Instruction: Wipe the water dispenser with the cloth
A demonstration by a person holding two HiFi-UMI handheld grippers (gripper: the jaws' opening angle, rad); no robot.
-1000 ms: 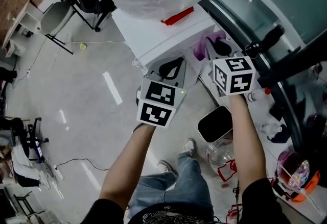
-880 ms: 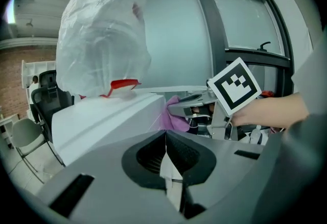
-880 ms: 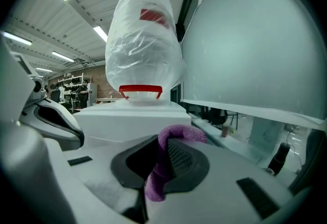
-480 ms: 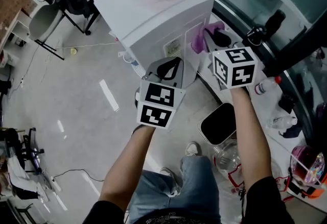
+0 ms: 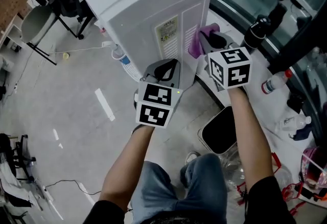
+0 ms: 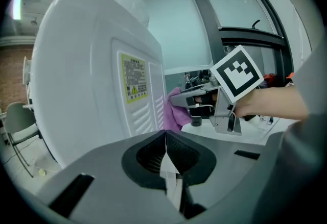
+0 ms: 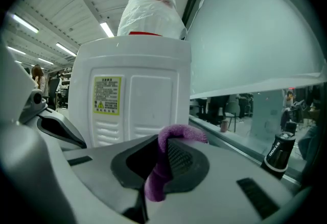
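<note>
The purple cloth (image 7: pixel 158 169) is hanging pinched in the clamped jaws of the right gripper (image 5: pixel 207 40), which is holding it just beside the vented panel of the white water dispenser (image 5: pixel 153 8), near the yellow warning label (image 5: pixel 167 30). The left gripper (image 6: pixel 166 152) is hovering lower by the same panel, its jaws pressed together on nothing. A black bin (image 5: pixel 217 133) is standing by the person's feet, and a dark flask (image 5: pixel 255 31) is sitting on the ledge to the right.

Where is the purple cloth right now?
The cloth is right of centre in the head view, pinched by the fingers of the right gripper, beside the water dispenser.
</note>
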